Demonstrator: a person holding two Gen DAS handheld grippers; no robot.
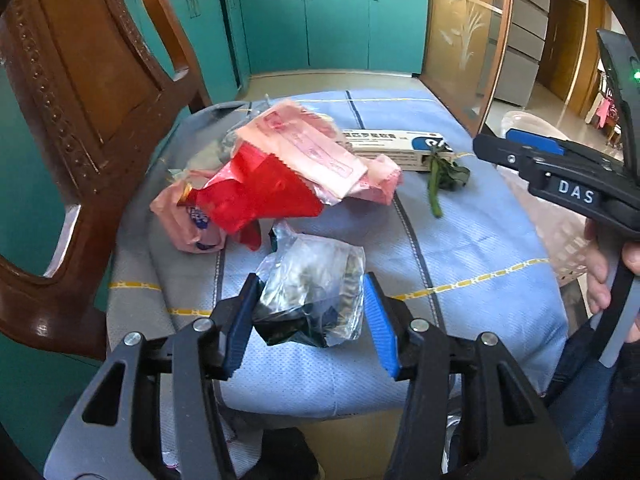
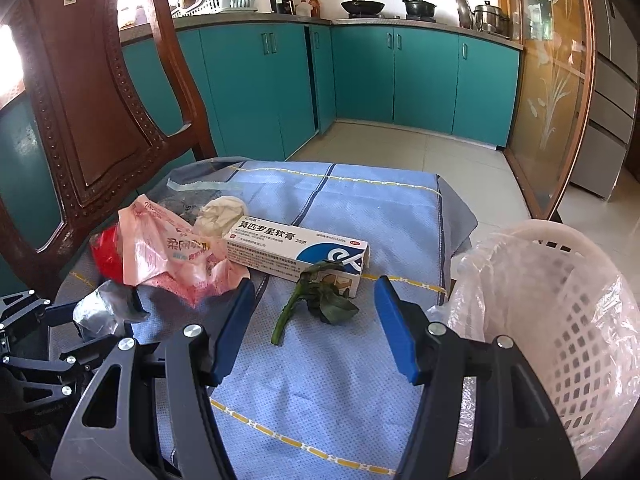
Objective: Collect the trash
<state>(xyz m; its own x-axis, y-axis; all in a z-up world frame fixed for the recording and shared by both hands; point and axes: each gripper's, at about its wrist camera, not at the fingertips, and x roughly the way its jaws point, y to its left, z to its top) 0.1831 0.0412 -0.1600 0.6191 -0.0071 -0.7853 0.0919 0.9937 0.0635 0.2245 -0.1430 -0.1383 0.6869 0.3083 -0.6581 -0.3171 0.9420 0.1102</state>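
Trash crowds the blue cloth: pink wrappers [image 1: 304, 152] far left, the crumpled foil bag [image 1: 312, 284] pinched in the left tool [image 1: 310, 324], a thin hold that might slip. Right tool [image 2: 316, 328] gapes empty over the wilted leaf [image 2: 320, 300]; basket [image 2: 560, 320] sits right.

We look across a kitchen with teal cabinet doors [image 2: 360, 76] under a grey stone counter [image 2: 400, 22]; a pale tiled floor [image 2: 440, 156] catches daylight; a carved dark wooden chair back [image 2: 92, 100] rises at left; a blue quilted cloth [image 2: 360, 208] covers the seat; an amber glass sliding door [image 2: 548, 80] etched with flowers stands right.
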